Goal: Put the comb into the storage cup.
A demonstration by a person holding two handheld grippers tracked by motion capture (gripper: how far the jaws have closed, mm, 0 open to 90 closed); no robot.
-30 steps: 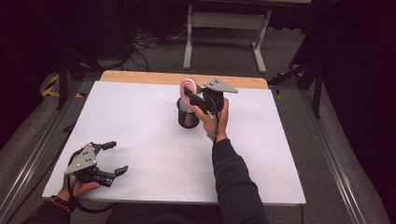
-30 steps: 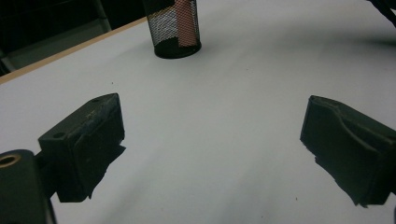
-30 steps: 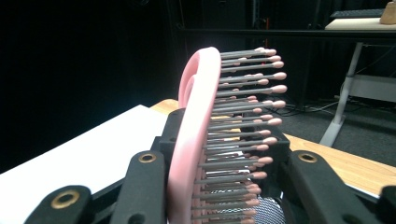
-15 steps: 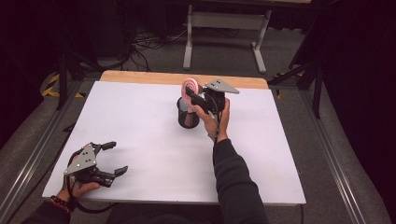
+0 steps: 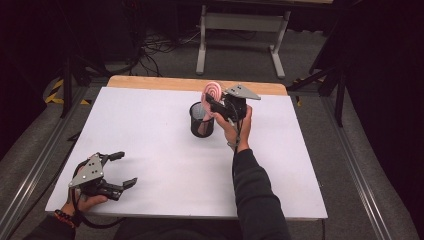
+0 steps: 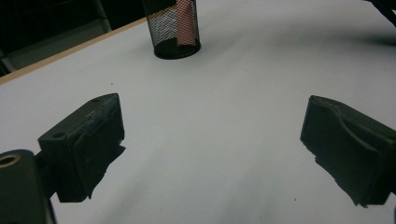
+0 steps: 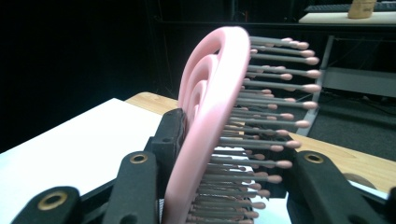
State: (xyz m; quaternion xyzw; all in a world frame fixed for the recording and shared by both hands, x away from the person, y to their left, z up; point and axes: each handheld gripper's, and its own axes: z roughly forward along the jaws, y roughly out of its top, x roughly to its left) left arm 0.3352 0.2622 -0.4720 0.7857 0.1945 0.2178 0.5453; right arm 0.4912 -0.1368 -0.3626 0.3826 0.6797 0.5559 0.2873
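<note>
A pink hairbrush (image 5: 213, 92) stands upright with its handle (image 6: 185, 22) down inside a black mesh cup (image 5: 201, 120) near the table's far middle. My right gripper (image 5: 213, 104) is at the brush head from the right, above the cup's rim. Its jaws have just been opening a little, with the brush (image 7: 210, 107) still between them: one pad lies on the pink back, the other meets the bristle tips. My left gripper (image 5: 126, 168) rests open at the near left corner with nothing between its jaws; the left gripper view looks across bare table towards the cup (image 6: 173, 28).
The white tabletop (image 5: 150, 130) has a wooden strip (image 5: 160, 82) along its far edge. Metal rails run along the floor on both sides, and a grey stand (image 5: 240, 22) sits beyond the table.
The right hand and brush have barely shifted at the cup. The left gripper has stayed where it was.
</note>
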